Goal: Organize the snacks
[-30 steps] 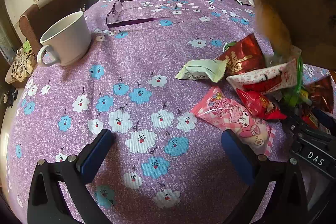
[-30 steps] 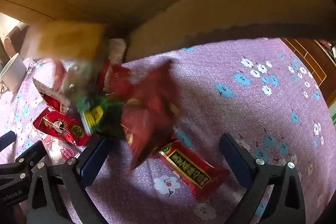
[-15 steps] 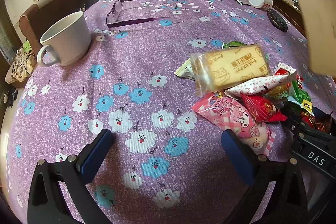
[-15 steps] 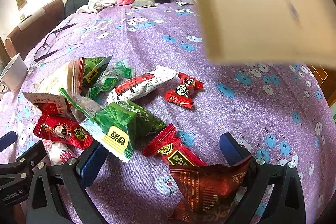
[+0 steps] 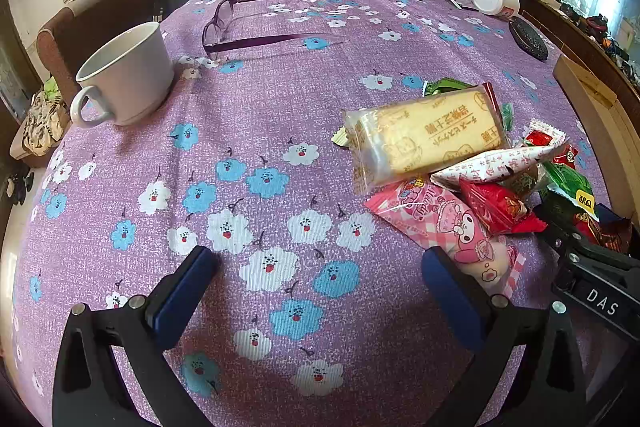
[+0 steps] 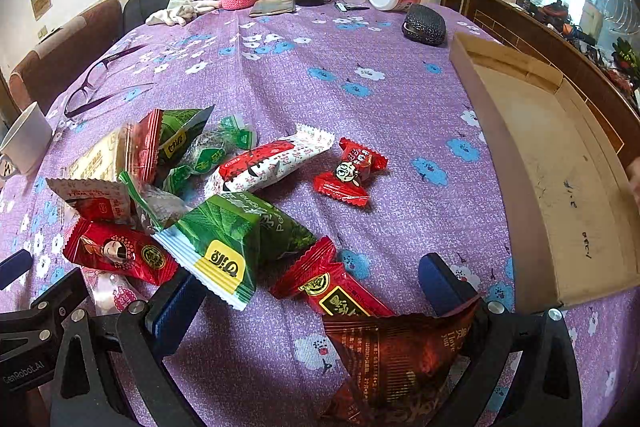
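On the purple flower-print tablecloth (image 5: pixel 256 131) a heap of wrapped snacks lies loose: a clear-wrapped yellow biscuit pack (image 5: pixel 424 139) rests on top of a pink cartoon-print packet (image 5: pixel 444 223) and a white-and-red wrapper (image 6: pixel 272 163), with a green foil pouch (image 6: pixel 236 239) and a small red twist-wrapped candy (image 6: pixel 350 171) nearby. The left gripper (image 5: pixel 316 283) hangs wide open over bare cloth, holding nothing. The right gripper (image 6: pixel 312 287) is also spread wide; a dark red foil packet (image 6: pixel 396 359) lies against its right finger, ungripped. An empty shallow cardboard tray (image 6: pixel 500 163) sits just right of the heap. A white ceramic mug (image 5: pixel 128 75) and purple-framed glasses (image 5: pixel 244 27) lie well apart.
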A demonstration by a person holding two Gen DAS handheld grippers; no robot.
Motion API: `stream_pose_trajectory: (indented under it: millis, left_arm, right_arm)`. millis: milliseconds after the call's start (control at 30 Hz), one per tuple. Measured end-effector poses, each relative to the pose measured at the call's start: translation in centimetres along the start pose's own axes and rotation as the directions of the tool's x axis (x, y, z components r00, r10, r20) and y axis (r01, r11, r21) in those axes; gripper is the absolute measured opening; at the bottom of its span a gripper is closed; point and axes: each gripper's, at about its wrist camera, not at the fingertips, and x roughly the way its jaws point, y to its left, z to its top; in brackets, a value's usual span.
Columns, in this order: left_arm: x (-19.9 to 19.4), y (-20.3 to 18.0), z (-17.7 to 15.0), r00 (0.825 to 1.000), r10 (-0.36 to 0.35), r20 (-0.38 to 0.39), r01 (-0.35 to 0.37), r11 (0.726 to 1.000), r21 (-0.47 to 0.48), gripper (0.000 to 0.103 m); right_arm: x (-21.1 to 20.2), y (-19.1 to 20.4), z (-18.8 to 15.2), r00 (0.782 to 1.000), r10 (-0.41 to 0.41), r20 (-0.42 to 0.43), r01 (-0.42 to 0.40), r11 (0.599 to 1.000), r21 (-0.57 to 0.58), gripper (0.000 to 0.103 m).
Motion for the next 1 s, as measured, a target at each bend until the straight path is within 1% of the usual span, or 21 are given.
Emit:
stream_pose_trajectory:
  millis: [467,633,733,800,867,900,967,1000]
  left_arm:
    - [0.0,0.0,0.0,1.0,0.0,0.0,0.0,1.0,0.0,0.103]
    - [0.0,0.0,0.0,1.0,0.003,0.0,-0.003,1.0,-0.004,0.103]
    - [0.0,0.0,-0.1,1.0,-0.002,-0.001,0.002,1.0,-0.005,0.103]
    - [-0.2,-0.1,-0.7,1.0,-0.012,-0.005,0.013,1.0,0.007,0.103]
    - [-0.8,0.1,-0.8,0.999,-0.038,-0.011,0.038,0.999,0.016,0.103]
    - [-1.3,0.4,-0.8,0.998,-0.062,-0.006,0.062,0.998,0.016,0.103]
    - [-2.0,0.7,-0.9,0.996,-0.088,0.003,0.088,0.996,0.019,0.103]
    - [-2.2,0.7,-1.0,0.995,-0.099,0.006,0.099,0.995,0.023,0.103]
  right_arm:
    - [-0.1,-0.1,0.0,1.0,-0.004,-0.004,0.004,1.0,0.008,0.103]
    - [-0.1,-0.1,0.0,1.0,0.001,-0.009,-0.001,1.0,-0.006,0.103]
    - [-0.1,-0.5,0.6,0.994,0.062,-0.085,-0.07,0.994,-0.088,0.103]
    - [-0.5,-0.8,0.1,0.989,0.106,-0.1,-0.119,0.984,-0.132,0.103]
    - [-1.1,-1.3,-0.6,0.982,0.155,-0.107,-0.172,0.969,-0.175,0.103]
    - [-1.4,-1.4,-1.1,0.976,0.187,-0.113,-0.207,0.958,-0.2,0.103]
    - [-2.3,-2.3,-2.0,0.96,0.241,-0.139,-0.268,0.935,-0.233,0.103]
    - [-2.9,-2.7,-2.3,0.948,0.282,-0.146,-0.311,0.92,-0.24,0.103]
